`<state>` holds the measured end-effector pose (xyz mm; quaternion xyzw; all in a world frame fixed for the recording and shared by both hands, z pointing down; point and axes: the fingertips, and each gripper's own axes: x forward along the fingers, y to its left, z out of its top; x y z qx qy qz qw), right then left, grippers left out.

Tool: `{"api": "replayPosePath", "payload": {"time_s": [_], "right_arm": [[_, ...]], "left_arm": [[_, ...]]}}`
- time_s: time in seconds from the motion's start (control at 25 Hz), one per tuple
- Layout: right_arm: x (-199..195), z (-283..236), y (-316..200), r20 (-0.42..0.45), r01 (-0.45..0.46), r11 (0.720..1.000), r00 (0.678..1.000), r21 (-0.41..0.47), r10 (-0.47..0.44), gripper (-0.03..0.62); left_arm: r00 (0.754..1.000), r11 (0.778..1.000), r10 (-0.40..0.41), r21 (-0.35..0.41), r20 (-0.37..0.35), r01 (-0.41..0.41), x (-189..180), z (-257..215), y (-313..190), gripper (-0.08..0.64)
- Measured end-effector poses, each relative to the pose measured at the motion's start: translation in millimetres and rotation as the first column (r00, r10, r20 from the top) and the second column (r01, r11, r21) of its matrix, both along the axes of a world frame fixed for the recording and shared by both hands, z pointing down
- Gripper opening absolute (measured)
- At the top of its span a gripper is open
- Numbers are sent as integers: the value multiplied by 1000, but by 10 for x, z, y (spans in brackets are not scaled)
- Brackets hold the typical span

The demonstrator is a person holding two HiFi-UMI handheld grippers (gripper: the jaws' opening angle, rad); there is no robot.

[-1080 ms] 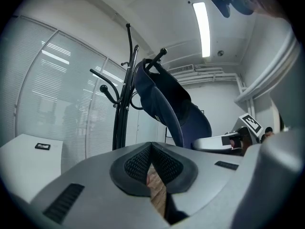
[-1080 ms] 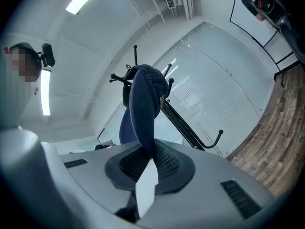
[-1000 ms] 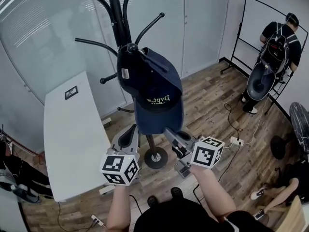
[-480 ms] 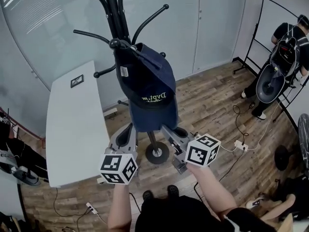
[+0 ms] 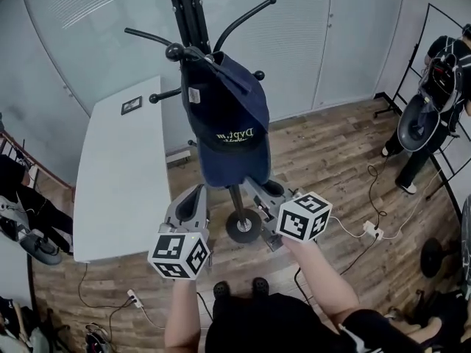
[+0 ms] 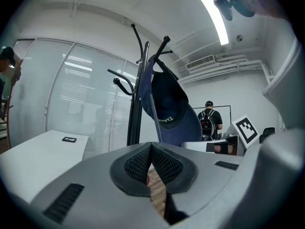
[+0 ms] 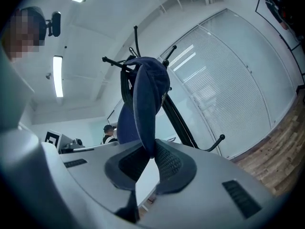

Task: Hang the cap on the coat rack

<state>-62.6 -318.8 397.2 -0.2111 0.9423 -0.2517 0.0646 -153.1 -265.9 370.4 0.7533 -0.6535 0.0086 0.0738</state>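
A room with a brown wooden plank floor (image 5: 331, 160) and a frosted glass wall with blinds (image 5: 88, 35); a long white desk (image 5: 118, 175) stands at the left side. Beside the desk stands the black metal coat rack (image 5: 188, 9). The dark navy fabric cap (image 5: 228, 116) hangs on one of its curved hooks, with the brim pointing down (light lettering shows on the front, too small to read).

The right gripper (image 5: 250, 184) is under the cap. In the right gripper view its fingers (image 7: 167, 162) are pressed together on the lower edge of the brim, which goes in between them. The left gripper (image 5: 197, 190) is just beside, near the rack's pole. Its fingers (image 6: 138, 163) meet at the tips and hold nothing, apart from the cap.
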Motion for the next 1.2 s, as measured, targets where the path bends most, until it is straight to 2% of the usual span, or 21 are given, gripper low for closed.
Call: {"api": "replayPosePath", "payload": {"time_s": [0.32, 0.56, 0.88, 0.96, 1.2], "right_arm": [[-42, 33, -108, -36, 7, 1000, 999, 28, -6, 46], [-65, 46, -173, -34, 13, 1000, 999, 11, -13, 48], [-23, 55, -233, -33, -15, 1000, 999, 3, 15, 86], [-1, 58, -267, -24, -28, 1000, 999, -7, 28, 117], [38, 53, -286, -11, -42, 999, 999, -19, 42, 118]], "left_arm": [[999, 999, -48, 3, 15, 48, -29, -14, 70, 15], [998, 998, -67, 2, 14, 67, -53, 0, 66, 15], [997, 997, -73, 1, 11, 73, -57, 16, 83, 15], [997, 997, -74, 0, 11, 74, -72, 17, 78, 15], [998, 998, -64, -5, 16, 64, -70, 31, 97, 15]]}}
